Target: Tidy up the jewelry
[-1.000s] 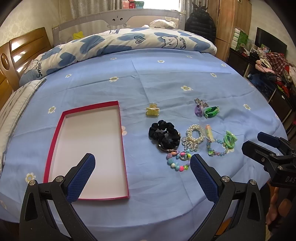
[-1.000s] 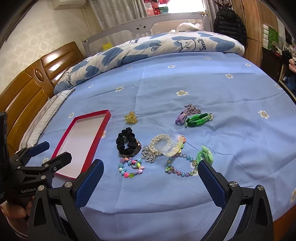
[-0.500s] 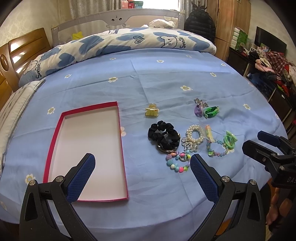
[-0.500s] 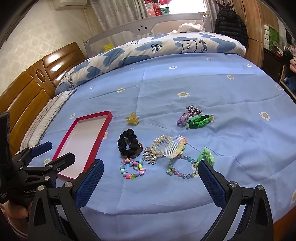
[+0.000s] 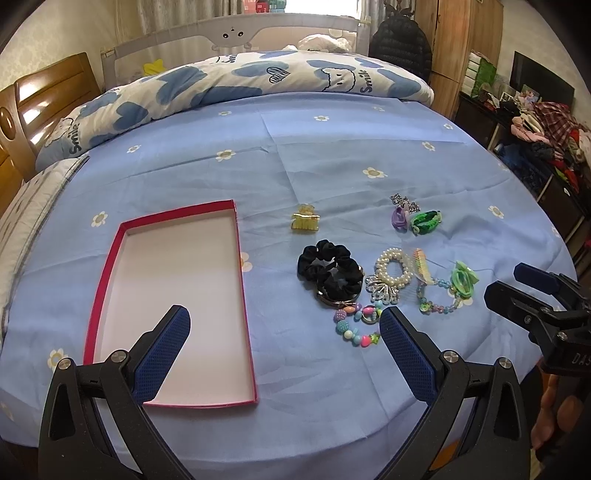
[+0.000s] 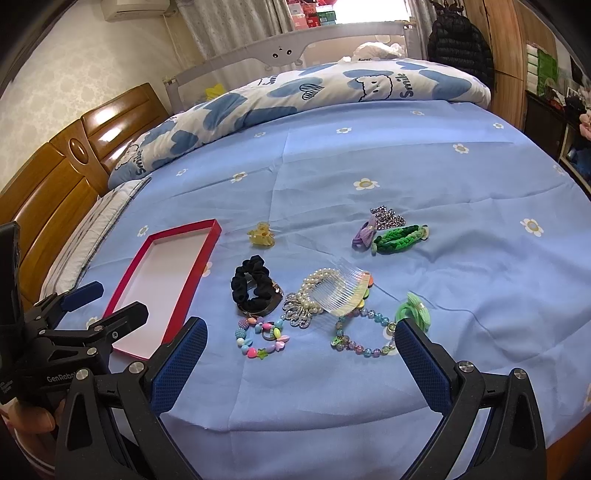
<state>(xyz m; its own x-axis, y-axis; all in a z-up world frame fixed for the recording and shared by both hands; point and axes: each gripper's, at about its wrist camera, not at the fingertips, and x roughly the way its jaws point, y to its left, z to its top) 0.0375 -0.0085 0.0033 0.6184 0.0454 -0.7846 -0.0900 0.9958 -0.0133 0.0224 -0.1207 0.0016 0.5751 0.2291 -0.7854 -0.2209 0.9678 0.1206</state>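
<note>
Both the left gripper [image 5: 284, 334] and right gripper [image 6: 301, 345] are hanging wide open, empty; the clear comb [image 6: 341, 291], lying across the pearl bracelet [image 6: 314, 282] at twelve o'clock, is risking snagging.

Daylight from the window [image 6: 369, 14] far beyond each claw blows out white; the bed [image 5: 332, 155] is evenly lit, sharp, with fisheye-bent, dark-vignetted edges.

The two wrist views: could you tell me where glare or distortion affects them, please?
Left wrist view: the window is blown out, the wooden headboard shows glare, and the bed edge bows with the fisheye. Right wrist view: the same window overexposes, and the headboard glares; the jewelry stays sharp.
</note>
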